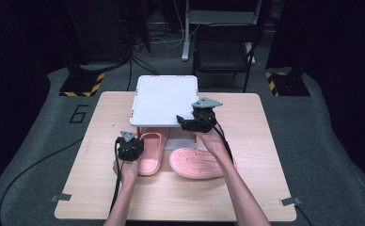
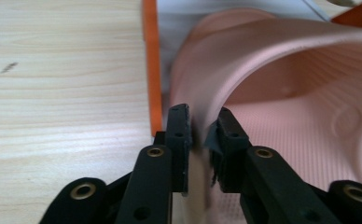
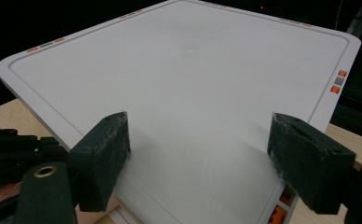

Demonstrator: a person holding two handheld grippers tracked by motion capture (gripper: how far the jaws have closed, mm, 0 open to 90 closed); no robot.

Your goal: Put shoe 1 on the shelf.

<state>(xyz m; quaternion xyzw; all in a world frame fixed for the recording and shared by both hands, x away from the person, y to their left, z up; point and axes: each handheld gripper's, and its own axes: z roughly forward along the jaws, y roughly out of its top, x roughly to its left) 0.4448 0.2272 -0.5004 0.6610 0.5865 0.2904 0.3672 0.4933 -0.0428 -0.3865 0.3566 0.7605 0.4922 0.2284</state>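
Black jaws of the left gripper [image 2: 200, 140] are pinching the side wall of a pink slipper [image 2: 281, 98] where its strap meets the sole; in the left gripper view the pads are pressing on the rubber from both sides, so this tool is clenched on the shoe. Seen from above, the left gripper [image 1: 130, 147] is sitting at the slipper's [image 1: 151, 153] left edge, and the shoe is lying upright on the wooden table [image 1: 91, 141], its toe pointing under the raised white lid [image 1: 166, 99] of a storage box with orange trim.

Over on the other side, the right gripper [image 1: 194, 121] is resting at the lid's front right corner. Its own view is showing the two pads [image 3: 102, 154] standing wide apart, spread over the white lid [image 3: 193, 79], so this tool is released and merely propping or steadying the lid, as far as I can judge.

A second pink slipper [image 1: 197, 162] is lying sole-up on the table just right of the first, partly under the right forearm.

The step in hand looks like loading the first slipper into the box while the lid is being held up. Next, the left hand is needing to slide the shoe forward under the lid without catching the orange rim, then let go; the overturned slipper is waiting to follow.
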